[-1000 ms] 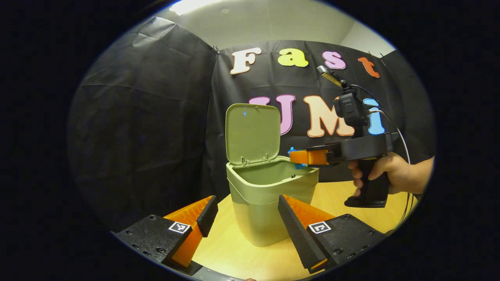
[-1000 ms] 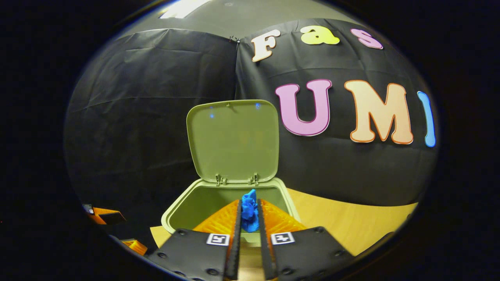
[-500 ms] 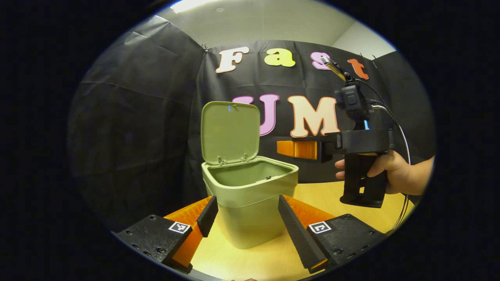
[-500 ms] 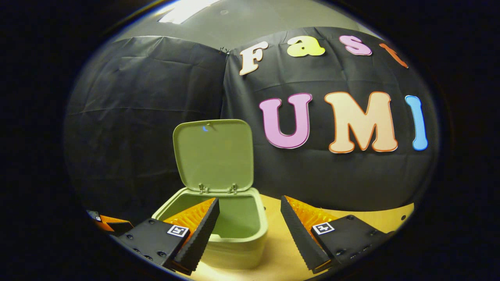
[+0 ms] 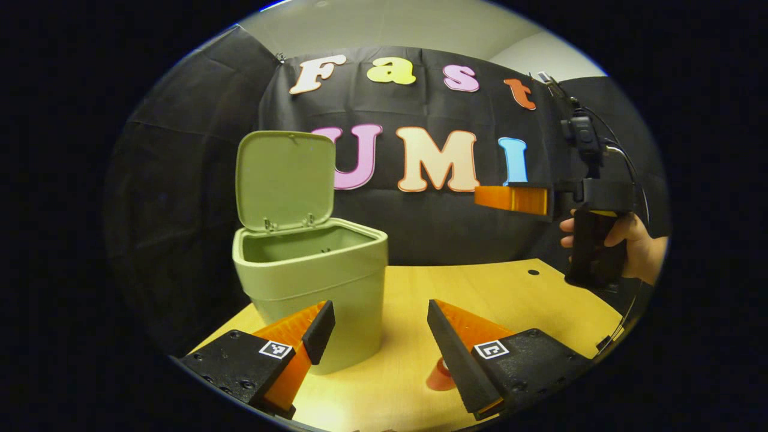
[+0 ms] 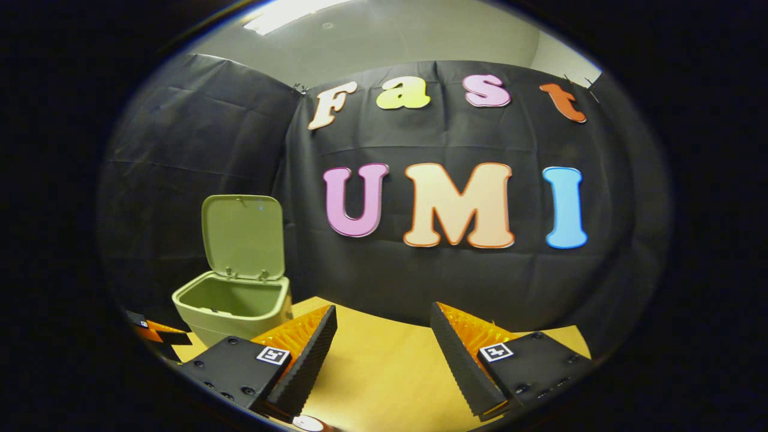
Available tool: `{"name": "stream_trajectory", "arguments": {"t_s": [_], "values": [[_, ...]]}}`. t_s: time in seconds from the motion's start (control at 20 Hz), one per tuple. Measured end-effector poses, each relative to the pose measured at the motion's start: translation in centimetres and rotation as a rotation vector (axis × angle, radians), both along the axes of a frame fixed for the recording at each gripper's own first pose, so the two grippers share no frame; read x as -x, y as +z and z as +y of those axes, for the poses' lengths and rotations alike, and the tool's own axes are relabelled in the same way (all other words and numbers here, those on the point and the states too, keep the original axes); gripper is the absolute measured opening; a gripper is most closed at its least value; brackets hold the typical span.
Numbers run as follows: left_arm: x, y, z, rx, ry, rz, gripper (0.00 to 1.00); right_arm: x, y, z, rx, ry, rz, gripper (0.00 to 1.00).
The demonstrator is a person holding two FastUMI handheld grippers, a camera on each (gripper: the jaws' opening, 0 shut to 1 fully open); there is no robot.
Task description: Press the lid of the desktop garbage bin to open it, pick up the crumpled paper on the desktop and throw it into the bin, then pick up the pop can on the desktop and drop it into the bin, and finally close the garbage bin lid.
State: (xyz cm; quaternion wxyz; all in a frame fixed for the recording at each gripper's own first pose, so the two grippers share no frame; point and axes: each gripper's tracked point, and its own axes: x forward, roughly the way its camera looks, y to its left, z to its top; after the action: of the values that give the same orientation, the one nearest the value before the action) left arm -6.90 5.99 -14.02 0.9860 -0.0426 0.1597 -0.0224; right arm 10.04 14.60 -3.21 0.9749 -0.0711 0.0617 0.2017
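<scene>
No readable text or numbers anywhere (square coded tags (image 5: 275,349) unreadable)

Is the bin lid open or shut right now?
Open. The lid stands upright on its rear hinges above the garbage bin, and the right gripper view also shows the bin's mouth uncovered.

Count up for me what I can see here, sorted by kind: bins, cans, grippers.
Garbage bin, lid up: 1
Pop can, partly hidden behind a finger: 1
Grippers: 2, the left gripper and the right gripper
Total: 4
</scene>
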Motion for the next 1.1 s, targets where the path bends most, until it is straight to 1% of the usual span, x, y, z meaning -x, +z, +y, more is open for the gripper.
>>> {"name": "stream_trajectory", "arguments": {"t_s": [0.25,0.45,0.7,0.8,1.1], "values": [[0.0,-3.5,-5.0,0.008,-0.101,0.073,0.94,0.5,-1.3,-8.7,0.0,-0.145,0.04,0.98],[0.2,-6.2,-8.5,0.027,-0.162,0.127,0.94,1.4,-2.6,-14.4,0.02,-0.232,0.07,0.99],[0.8,-10.4,-10.5,0.041,-0.182,0.204,0.94,2.9,-3.8,-19.7,0.062,-0.311,0.101,0.99],[0.9,-12.3,-11.1,0.034,-0.191,0.235,0.94,3.4,-3.6,-21.4,0.076,-0.335,0.09,0.98],[1.4,-18.4,-11.9,0.035,-0.191,0.344,0.95,4.4,-3.7,-24.7,0.132,-0.386,0.096,0.99]]}}
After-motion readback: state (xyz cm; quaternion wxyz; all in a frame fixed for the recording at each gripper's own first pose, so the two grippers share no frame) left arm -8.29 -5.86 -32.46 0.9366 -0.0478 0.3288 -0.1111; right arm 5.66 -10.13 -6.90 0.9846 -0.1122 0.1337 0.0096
